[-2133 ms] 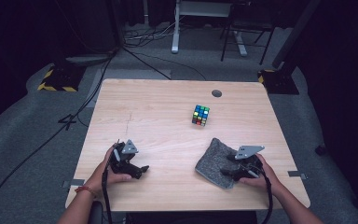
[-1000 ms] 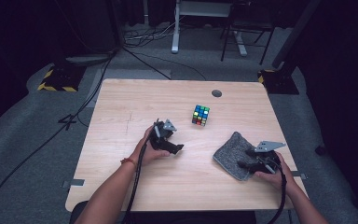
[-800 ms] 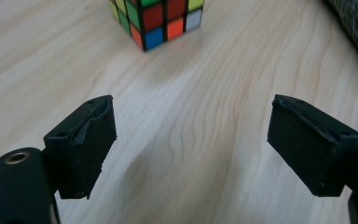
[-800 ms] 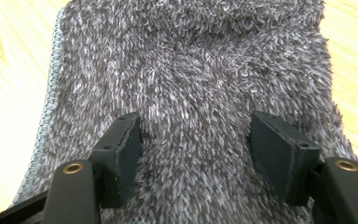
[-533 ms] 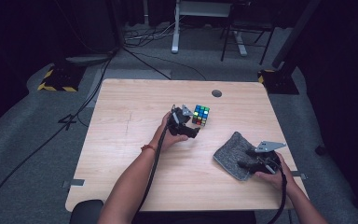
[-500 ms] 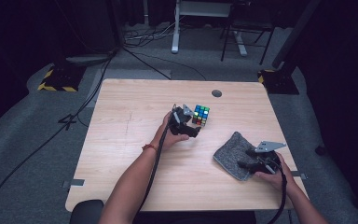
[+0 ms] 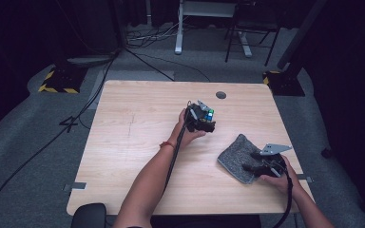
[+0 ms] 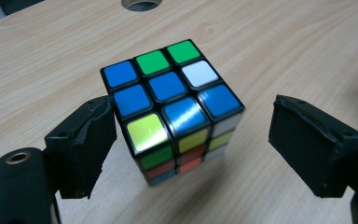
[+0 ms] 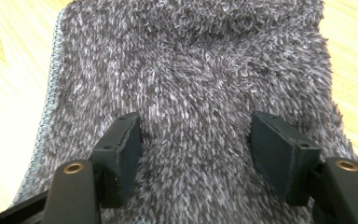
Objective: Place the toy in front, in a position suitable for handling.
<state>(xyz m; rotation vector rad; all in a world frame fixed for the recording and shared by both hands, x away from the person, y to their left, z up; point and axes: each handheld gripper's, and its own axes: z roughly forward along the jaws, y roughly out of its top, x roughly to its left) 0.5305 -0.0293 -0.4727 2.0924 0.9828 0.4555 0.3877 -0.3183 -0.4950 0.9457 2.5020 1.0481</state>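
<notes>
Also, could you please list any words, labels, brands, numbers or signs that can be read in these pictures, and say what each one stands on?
None: no readable text.
Rubik's cube: plain coloured stickers, no logo or letters.
Grey fleece cloth: no tag or print.
Wooden table: bare grain, no markings.
Yellow-and-black hazard stripes on the floor: a warning pattern, no words.

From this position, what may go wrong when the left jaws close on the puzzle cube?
1. The puzzle cube sits off-centre in the left gripper: one jaw is almost at its edge, the other stands well apart. Closing may push or turn it on the table.
2. The jaws face a corner rather than flat sides, so the grip might slip.
3. The right gripper stands open over the grey cloth and could drag it.
</notes>
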